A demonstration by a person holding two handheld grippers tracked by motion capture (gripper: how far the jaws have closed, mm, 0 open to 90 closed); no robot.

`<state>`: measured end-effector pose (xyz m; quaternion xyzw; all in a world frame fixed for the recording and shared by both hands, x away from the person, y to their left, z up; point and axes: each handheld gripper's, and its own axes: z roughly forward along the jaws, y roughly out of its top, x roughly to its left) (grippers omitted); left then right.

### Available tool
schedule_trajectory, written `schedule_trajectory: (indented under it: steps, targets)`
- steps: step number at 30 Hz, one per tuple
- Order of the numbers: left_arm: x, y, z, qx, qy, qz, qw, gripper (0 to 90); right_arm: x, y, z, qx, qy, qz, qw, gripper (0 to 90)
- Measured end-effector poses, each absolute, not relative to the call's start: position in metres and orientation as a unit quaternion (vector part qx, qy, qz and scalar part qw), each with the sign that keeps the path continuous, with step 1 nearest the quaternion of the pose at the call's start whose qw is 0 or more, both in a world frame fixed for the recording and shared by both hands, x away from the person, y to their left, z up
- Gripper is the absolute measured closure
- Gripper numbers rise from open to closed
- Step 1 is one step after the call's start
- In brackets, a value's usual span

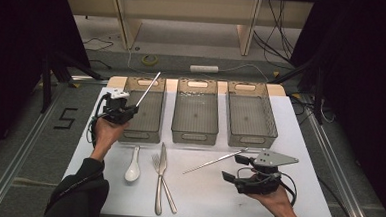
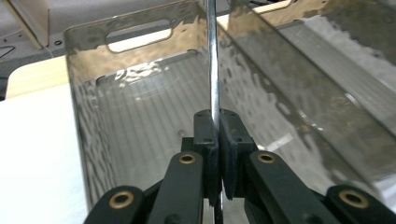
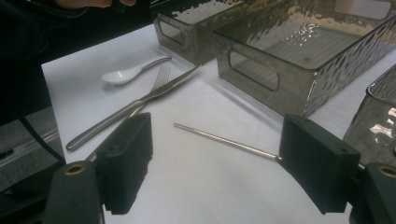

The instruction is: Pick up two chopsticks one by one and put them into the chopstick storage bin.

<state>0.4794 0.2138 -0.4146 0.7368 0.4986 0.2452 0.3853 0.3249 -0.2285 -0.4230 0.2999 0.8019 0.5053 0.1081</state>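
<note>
Left gripper (image 1: pixel 129 106) was clamped on a chopstick (image 1: pixel 148 88), held tilted over the left bin (image 1: pixel 144 134). Right gripper (image 1: pixel 239 169) had jaws apart, low over the table (image 1: pixel 201 194), the second chopstick (image 1: pixel 213 161) lying near it, not held. Risk: the thin steel stick could swivel or slip in the pads, clip the bin rim, land outside. Only readable writing: a "5" marked on the floor (image 1: pixel 66 118).

Three bins stand in a row across the upper middle of the table (image 1: pixel 296 194): the left bin (image 1: pixel 140 134), the middle bin (image 1: pixel 194 137) and the right bin (image 1: pixel 251 139). Below them, a spoon (image 1: pixel 132 169) lies at lower left, with a fork (image 1: pixel 166 184) and knife (image 1: pixel 160 179) crossed just right of it. A chopstick (image 1: pixel 213 161) lies right of centre, while another chopstick (image 1: pixel 148 89) slants over the left bin in the left tongs (image 1: pixel 126 107).
</note>
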Motion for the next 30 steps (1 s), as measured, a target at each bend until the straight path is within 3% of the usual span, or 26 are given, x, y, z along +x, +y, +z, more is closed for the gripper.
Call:
schedule_trajectory:
  steps: [17, 20, 25, 30]
  targets:
    - [0.493, 0.225, -0.428, 0.712, 0.539, 0.240, 0.382, 84.1, 0.325, -0.226, -0.424, 0.296, 0.804, 0.505, 0.103, 27.1]
    - [0.492, 0.224, -0.426, 0.708, 0.543, 0.245, 0.380, 66.2, 0.325, -0.226, -0.424, 0.294, 0.807, 0.502, 0.101, 27.1]
    - [0.487, 0.221, -0.420, 0.711, 0.539, 0.233, 0.387, 50.4, 0.325, -0.225, -0.423, 0.291, 0.808, 0.502, 0.103, 27.0]
    - [0.475, 0.216, -0.413, 0.718, 0.530, 0.221, 0.393, 40.2, 0.324, -0.225, -0.423, 0.288, 0.809, 0.501, 0.105, 27.0]
